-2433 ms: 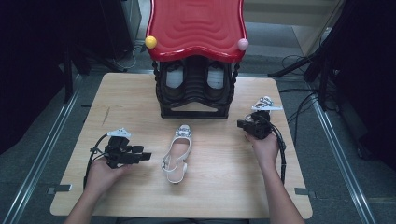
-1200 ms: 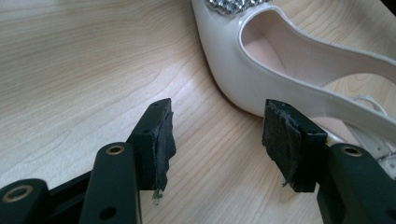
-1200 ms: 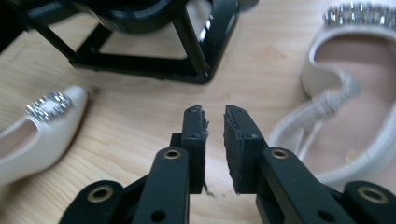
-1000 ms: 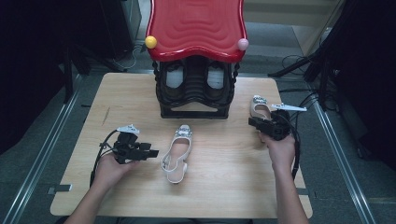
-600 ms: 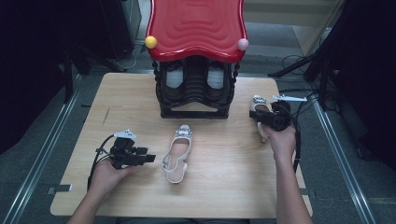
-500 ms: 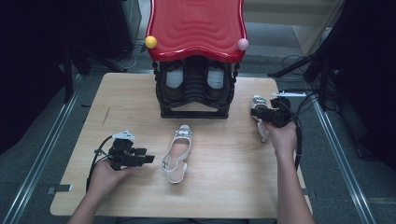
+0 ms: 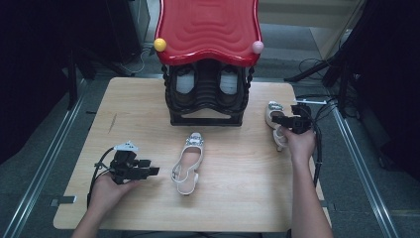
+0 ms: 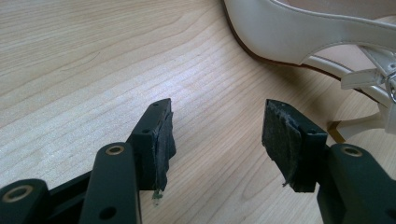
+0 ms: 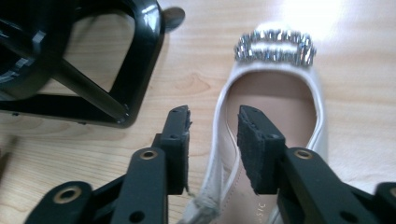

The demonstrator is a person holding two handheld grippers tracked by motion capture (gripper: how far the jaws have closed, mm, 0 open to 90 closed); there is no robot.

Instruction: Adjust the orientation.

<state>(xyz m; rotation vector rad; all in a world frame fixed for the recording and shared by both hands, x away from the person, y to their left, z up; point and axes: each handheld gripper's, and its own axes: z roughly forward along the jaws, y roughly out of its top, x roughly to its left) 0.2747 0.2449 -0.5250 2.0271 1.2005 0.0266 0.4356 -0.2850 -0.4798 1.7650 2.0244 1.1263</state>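
The right gripper (image 9: pixel 212 123) is straddling the side wall of a white leather slingback shoe with a rhinestone buckle (image 9: pixel 273 88), its jaws apart, beside the black plastic rack (image 9: pixel 107 60) on the pale wooden surface (image 9: pixel 355 70). The thin, smooth wall could slip free on closing. The left gripper (image 8: pixel 217 135) is waiting with its jaws spread, near the matching white shoe (image 8: pixel 317 32).

Even overhead light falls on the pale wooden table (image 7: pixel 148 114) in the high view, while the floor and equipment around it sink into near-black and fine detail is soft throughout. In the right gripper view, a patch of glare burns out the tabletop beyond the jewelled shoe (image 9: pixel 275 84), and the black rack (image 9: pixel 93 60) at upper left is dark and slightly blurred. The left gripper view is bright and sharp on the wood grain, with soft shadows beneath the white sandal (image 8: pixel 327 42), perhaps lit from above.
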